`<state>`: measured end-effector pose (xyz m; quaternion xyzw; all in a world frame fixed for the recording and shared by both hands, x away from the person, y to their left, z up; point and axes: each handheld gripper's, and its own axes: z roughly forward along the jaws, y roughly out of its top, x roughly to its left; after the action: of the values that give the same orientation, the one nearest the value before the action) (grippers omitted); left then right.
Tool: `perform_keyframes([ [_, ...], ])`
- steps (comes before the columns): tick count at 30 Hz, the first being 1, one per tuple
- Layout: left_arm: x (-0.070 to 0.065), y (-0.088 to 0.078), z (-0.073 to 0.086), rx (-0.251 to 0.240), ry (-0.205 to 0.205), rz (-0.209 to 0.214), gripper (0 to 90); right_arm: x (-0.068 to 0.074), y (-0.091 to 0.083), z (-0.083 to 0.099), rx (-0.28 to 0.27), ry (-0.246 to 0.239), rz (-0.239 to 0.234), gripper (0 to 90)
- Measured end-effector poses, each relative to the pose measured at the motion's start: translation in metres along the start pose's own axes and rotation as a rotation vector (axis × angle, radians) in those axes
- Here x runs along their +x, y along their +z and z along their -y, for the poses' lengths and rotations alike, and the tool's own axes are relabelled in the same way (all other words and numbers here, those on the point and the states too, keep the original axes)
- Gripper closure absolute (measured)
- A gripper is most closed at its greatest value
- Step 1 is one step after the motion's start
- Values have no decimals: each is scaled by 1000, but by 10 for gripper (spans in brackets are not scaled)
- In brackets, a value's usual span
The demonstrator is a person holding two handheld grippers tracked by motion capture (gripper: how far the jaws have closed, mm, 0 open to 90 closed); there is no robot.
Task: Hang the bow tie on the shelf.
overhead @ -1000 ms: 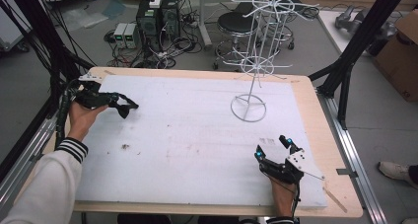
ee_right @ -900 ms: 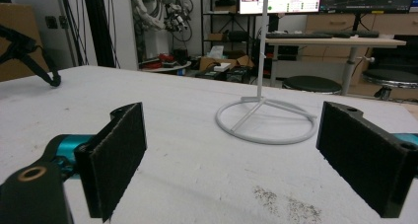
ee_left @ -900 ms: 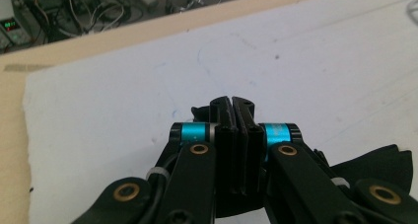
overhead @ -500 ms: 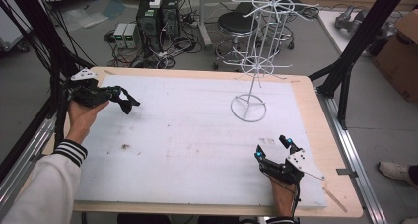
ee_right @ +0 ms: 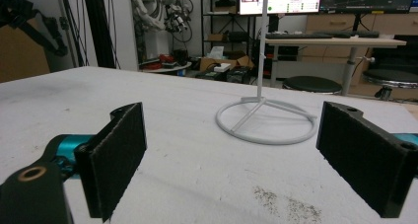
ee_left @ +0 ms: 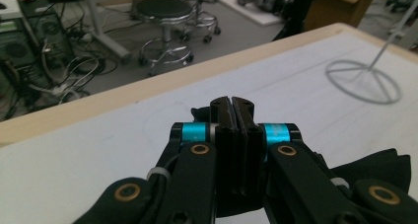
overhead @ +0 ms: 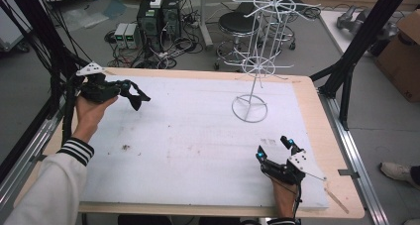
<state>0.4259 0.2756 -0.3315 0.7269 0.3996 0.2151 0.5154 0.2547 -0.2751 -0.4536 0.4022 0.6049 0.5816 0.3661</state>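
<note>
The left gripper (overhead: 133,93) is held above the table's far left corner, its jaws pressed fully together; a piece of black cloth (ee_left: 389,162) hangs about them in the left gripper view, and whether the cloth is pinched between the pads cannot be told. In the high view the dark cloth (overhead: 140,97) droops from the jaw tips over the white mat (overhead: 188,136) that covers the wooden table (overhead: 317,93). The right gripper (overhead: 275,148) rests near the table's near right corner, jaws spread wide with nothing between them, pointing toward the white wire rack (overhead: 257,61). The rack stands on a ring base (ee_right: 266,118) toward the far right of the mat, well apart from both grippers. A small patch of dark crumbs (overhead: 126,147) lies on the mat near the left edge.
</note>
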Motion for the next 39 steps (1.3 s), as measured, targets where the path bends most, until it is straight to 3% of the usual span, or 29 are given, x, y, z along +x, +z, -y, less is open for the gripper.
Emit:
perform_keyframes([
  [8,-29,12,-18,-24,45,62,881,0,0,0,-3,2,-3,107],
  [22,-81,22,-45,-104,63,171,881,0,0,0,-4,-1,-3,108],
  [28,-102,27,-47,-102,82,192,881,0,0,0,-5,2,-3,107],
  [39,-134,37,-57,-143,78,235,881,0,0,0,-4,3,-3,108],
])
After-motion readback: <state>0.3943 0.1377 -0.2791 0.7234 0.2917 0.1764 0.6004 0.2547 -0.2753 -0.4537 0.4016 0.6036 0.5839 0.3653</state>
